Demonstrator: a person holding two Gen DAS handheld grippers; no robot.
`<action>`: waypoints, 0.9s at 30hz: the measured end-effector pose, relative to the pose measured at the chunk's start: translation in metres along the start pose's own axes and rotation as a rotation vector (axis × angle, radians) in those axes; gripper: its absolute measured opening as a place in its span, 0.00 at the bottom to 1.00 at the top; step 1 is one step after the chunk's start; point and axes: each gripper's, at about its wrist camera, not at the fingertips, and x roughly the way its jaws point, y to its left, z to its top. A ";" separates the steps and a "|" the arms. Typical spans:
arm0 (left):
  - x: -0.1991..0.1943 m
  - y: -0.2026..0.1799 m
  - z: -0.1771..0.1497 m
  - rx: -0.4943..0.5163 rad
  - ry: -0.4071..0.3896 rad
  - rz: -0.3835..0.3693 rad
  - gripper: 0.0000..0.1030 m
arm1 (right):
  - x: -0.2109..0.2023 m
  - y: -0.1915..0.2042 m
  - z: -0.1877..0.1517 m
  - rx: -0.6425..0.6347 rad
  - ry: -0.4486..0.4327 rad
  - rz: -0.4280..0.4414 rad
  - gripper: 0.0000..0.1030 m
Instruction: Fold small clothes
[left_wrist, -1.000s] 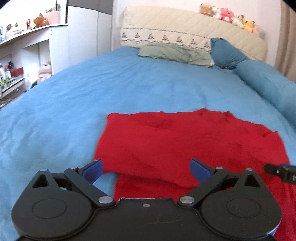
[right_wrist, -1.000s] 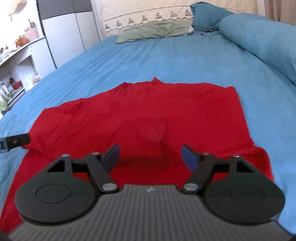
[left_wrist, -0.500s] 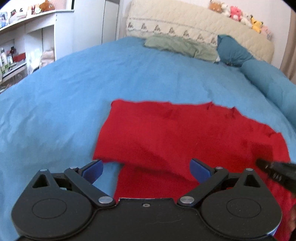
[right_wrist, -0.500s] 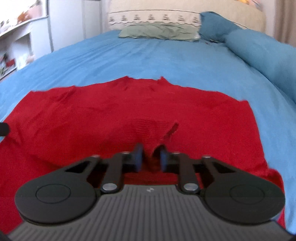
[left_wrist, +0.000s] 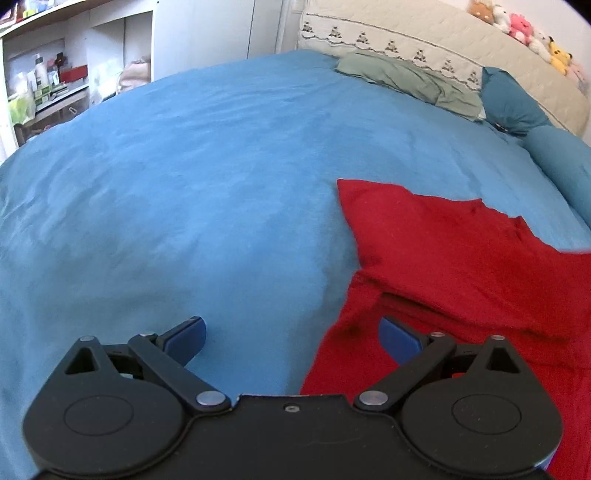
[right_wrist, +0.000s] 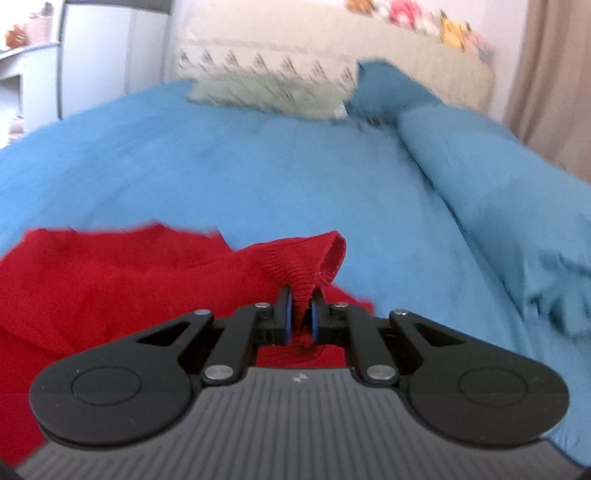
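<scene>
1. Blue bedding covers a wide bed (left_wrist: 229, 192), with a green pillow (left_wrist: 406, 77) and a row of plush toys (left_wrist: 517, 26) up at twelve o'clock by the quilted headboard, and white shelves (left_wrist: 55, 85) off at ten o'clock.
2. On the bed lies a red knit garment (left_wrist: 461, 266), at about three to four o'clock in the left wrist view, its near part doubled over itself.
3. Over on the right, the right gripper (right_wrist: 301, 317) has just been closing, and its jaws now pinch a ribbed hem of the garment; that hem stands up in a small loop off the bed.
4. On the other side, the left gripper (left_wrist: 291, 339) has its jaws wide apart with nothing pressed between them; one pad is over bare bedding, the other just at the garment's left edge.
5. I would judge the knit light, limp and stretchy: it will sag and drag from one pinch. A second hold on the near left edge or corner should keep the fold even.
</scene>
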 end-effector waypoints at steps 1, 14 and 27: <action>0.001 -0.001 0.000 0.005 0.002 0.004 0.98 | 0.007 -0.004 -0.008 0.008 0.025 0.002 0.24; 0.009 -0.010 -0.005 0.085 0.011 0.073 0.98 | 0.024 -0.018 -0.052 0.085 0.053 -0.054 0.94; 0.009 -0.011 -0.004 0.083 0.018 0.069 0.98 | 0.026 -0.008 -0.086 0.223 0.089 0.093 1.00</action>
